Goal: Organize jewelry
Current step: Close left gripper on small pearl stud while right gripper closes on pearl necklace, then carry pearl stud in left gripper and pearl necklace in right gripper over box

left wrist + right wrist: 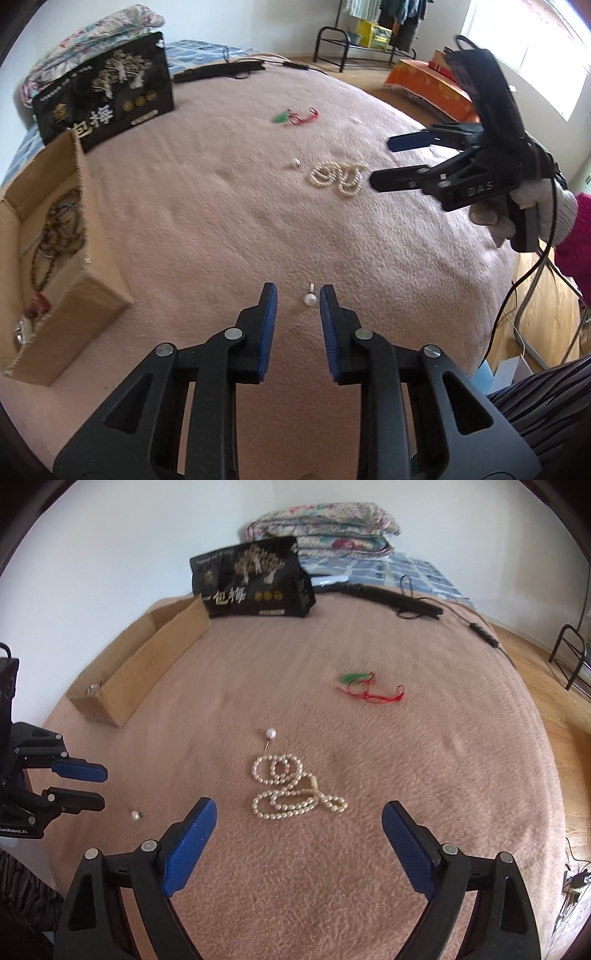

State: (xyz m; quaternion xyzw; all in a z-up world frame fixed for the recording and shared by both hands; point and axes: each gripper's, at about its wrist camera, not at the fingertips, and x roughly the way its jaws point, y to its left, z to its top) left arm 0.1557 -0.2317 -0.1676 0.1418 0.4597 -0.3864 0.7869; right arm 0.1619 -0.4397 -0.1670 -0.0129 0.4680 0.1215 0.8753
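— Progress first: how much is already sorted?

— Some, I judge. The open brown cardboard box (92, 229), at the left edge of the left wrist view, already contains dark bead strings and a red piece. On the pink fleece blanket (207, 229) four pieces remain: a small white pearl pendant with a metal loop (310, 296), a coiled white pearl necklace (338, 178), a single pearl on a thin pin (295, 163), and a green pendant on a red cord (295, 117).

— And the grippers?

— The left gripper (298, 295) has its fingers a little apart, with the pearl pendant lying between the tips, near the right blue pad; nothing is gripped yet. The right gripper (299, 821) is wide open and holds nothing, and the pearl necklace lies just in front of it, in the centre of the right wrist view.

— What does one view show and the other not?

— Only the left wrist view looks inside the box; the right wrist view shows just its outer wall. The right wrist view shows the necklace loops more clearly. The left view also shows the white-gloved hand (524, 218) holding the right gripper.
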